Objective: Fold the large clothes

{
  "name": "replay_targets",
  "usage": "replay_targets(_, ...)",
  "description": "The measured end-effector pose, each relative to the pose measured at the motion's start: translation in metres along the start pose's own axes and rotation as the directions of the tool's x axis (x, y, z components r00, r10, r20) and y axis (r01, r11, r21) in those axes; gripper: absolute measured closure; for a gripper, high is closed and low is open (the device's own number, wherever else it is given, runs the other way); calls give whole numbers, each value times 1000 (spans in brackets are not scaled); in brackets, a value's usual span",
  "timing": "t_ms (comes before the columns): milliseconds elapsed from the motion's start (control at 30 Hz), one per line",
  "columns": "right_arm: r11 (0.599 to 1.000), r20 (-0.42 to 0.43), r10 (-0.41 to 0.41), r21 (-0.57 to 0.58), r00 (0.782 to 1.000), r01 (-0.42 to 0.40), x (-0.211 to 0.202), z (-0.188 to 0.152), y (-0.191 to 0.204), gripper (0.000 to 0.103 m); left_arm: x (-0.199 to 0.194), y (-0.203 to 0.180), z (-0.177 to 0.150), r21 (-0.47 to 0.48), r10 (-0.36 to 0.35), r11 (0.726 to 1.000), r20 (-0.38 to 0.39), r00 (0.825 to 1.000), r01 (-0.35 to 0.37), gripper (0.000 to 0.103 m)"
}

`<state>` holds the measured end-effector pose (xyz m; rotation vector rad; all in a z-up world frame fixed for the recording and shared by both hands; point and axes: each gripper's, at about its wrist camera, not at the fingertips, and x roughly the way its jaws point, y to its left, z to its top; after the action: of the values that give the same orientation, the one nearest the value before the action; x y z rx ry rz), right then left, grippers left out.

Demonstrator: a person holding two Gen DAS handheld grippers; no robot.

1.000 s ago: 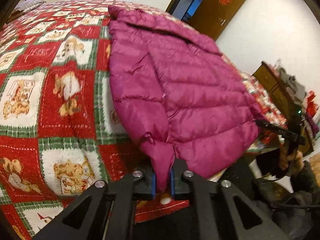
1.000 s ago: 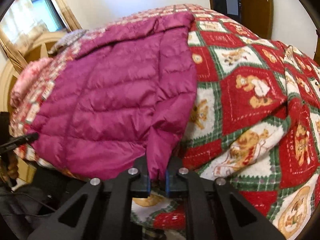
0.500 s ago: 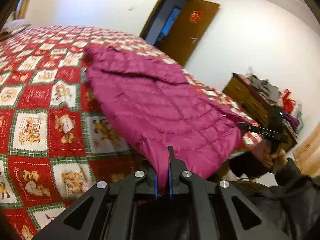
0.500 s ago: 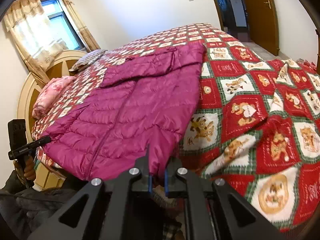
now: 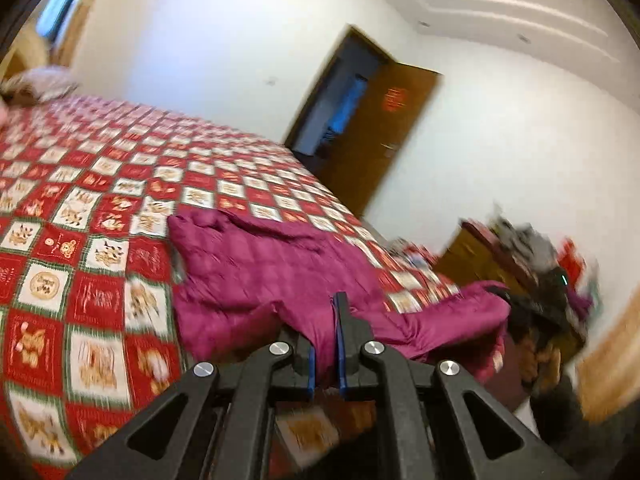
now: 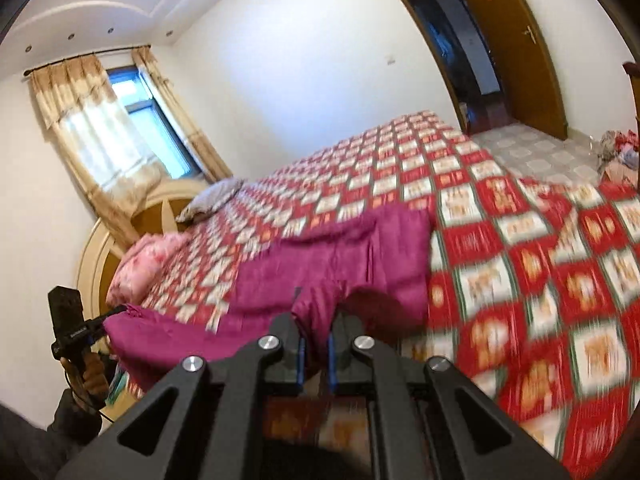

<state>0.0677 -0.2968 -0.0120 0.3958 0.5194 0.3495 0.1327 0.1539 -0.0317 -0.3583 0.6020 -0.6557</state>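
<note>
Step in hand: the fold's lifting stroke, by my reading; the near hem of the magenta puffer jacket (image 5: 276, 264) is raised off the bed (image 5: 96, 216) at both corners, while the far part lies on the quilt.
Left tool (image 5: 325, 354): clamped on a pinch of hem at 6 o'clock in its own view, fabric filling the gap between the blue pads.
Right tool (image 6: 314, 354): gripping the other hem corner the same way, at 6 o'clock in the right wrist view.
Jacket's place: spread from the tools toward 12 o'clock on the checked red quilt, collar end farthest; the hem sags between the two grips.
Other tool in sight: the right one shows at 4 o'clock in the left view; the left one at 8 o'clock in the right view.
Next move calls for: carrying both corners forward together toward the collar end, level with each other, then lowering before release.
Risk: slippery padded fabric may slide or bunch if one side leads.
</note>
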Motion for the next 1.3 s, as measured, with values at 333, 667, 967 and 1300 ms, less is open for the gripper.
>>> replay_targets(333,991,-30,-130,41,991,131,152,87,-20,93,144,75,79,-133,258,953,-115,959,-272,96)
replay_targets(667,966,-109,-225,102,968,236,233,88,-73,93,209,122,82,-182,340,907,-217,915,-380,96)
replay_targets(967,956,-110,-283,49,953,289,240,79,-71,93,218,124,75,-159,346,908,-235,908,-387,96)
replay_targets(1300,958,-51,-281,35,958,283,229,84,-61,93,208,124,82,-197,311,915,-215,926,-353,96)
